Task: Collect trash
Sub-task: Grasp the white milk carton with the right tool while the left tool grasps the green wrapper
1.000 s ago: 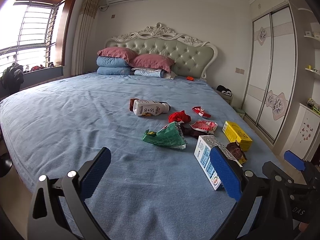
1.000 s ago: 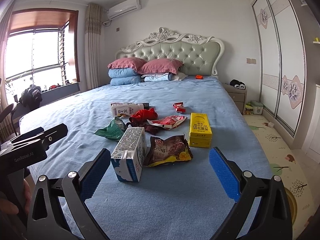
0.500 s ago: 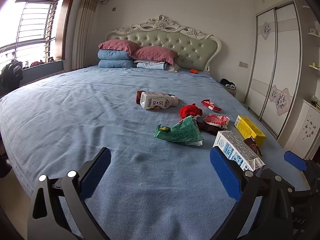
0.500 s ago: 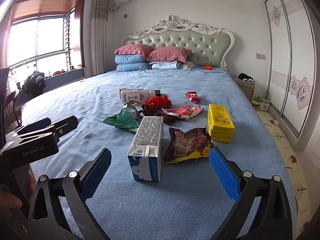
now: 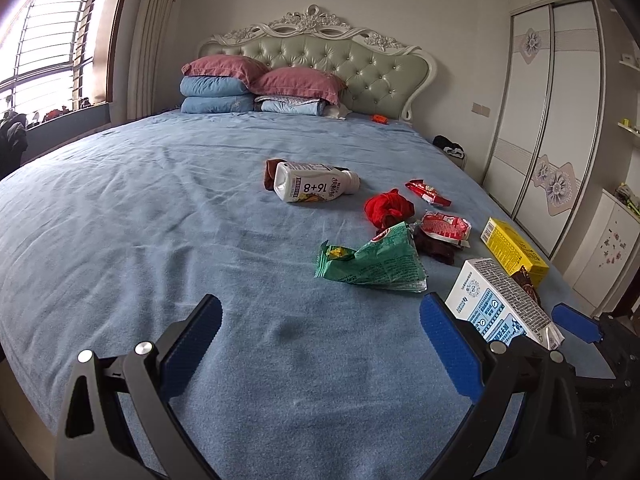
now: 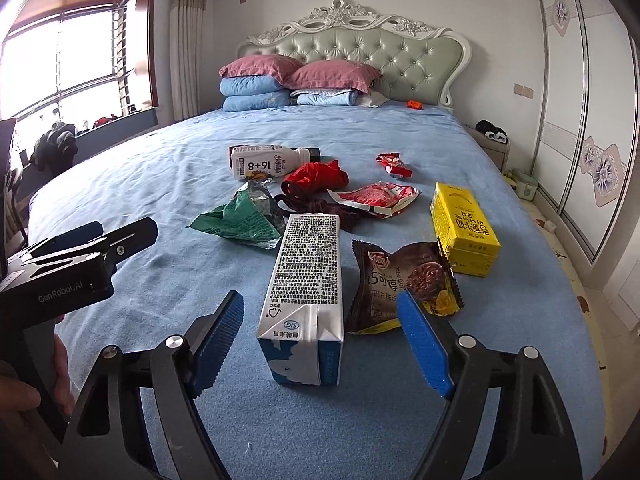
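Your right gripper [image 6: 320,340] had its blue pads on either side of the milk carton [image 6: 306,280]; its jaws had just been closing, but the pads were not touching the carton, so nothing was grasped. The carton lay on the blue bed [image 6: 160,184]; a brown snack bag [image 6: 404,280] touched the carton's right side and sat partly in front of the right pad; a yellow box [image 6: 464,228] lay beyond that bag; a green wrapper [image 6: 240,220] lay left of the carton, past its far end; a white bottle [image 6: 264,162] lay further back. Your left gripper [image 5: 320,344] was wide open over bare sheet, left of the carton.
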Available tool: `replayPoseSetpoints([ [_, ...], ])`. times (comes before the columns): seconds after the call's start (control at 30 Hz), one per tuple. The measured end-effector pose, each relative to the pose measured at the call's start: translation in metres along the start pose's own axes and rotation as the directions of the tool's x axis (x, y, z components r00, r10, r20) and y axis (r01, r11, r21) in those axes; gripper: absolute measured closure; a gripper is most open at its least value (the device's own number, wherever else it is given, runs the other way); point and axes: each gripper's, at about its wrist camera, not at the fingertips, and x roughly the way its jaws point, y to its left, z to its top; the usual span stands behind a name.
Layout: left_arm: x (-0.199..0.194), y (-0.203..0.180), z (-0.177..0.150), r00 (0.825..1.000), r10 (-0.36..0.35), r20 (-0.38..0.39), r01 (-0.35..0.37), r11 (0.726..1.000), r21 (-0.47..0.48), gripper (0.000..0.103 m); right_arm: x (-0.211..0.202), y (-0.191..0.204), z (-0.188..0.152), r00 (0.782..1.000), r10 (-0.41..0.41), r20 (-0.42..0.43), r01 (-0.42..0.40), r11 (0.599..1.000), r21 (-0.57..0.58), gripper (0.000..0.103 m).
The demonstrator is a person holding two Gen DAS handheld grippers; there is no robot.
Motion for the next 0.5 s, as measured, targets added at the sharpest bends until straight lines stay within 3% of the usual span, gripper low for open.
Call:
replayPoseSetpoints([
  [0.1,0.01,-0.001,0.004,1.0,-0.008,-0.023,0.009,1.0,0.027,0.004,0.013,0.0,0.002,0.999,-0.009,-0.049,0.009,1.0,0.004,0.04],
  [0.23,0.023,-0.005,0.007,0.999,-0.016,-0.05,0.02,0.997,0.071,0.004,0.024,0.001,0.003,0.994,0.029,-0.102,-0.028,1.0,0.007,0.067],
  [0.5,0.052,-0.007,0.016,0.992,-0.052,-0.111,0.062,0.994,0.093,0.004,0.022,-0.009,0.007,0.991,0.082,-0.102,-0.077,0.996,0.047,0.067],
])
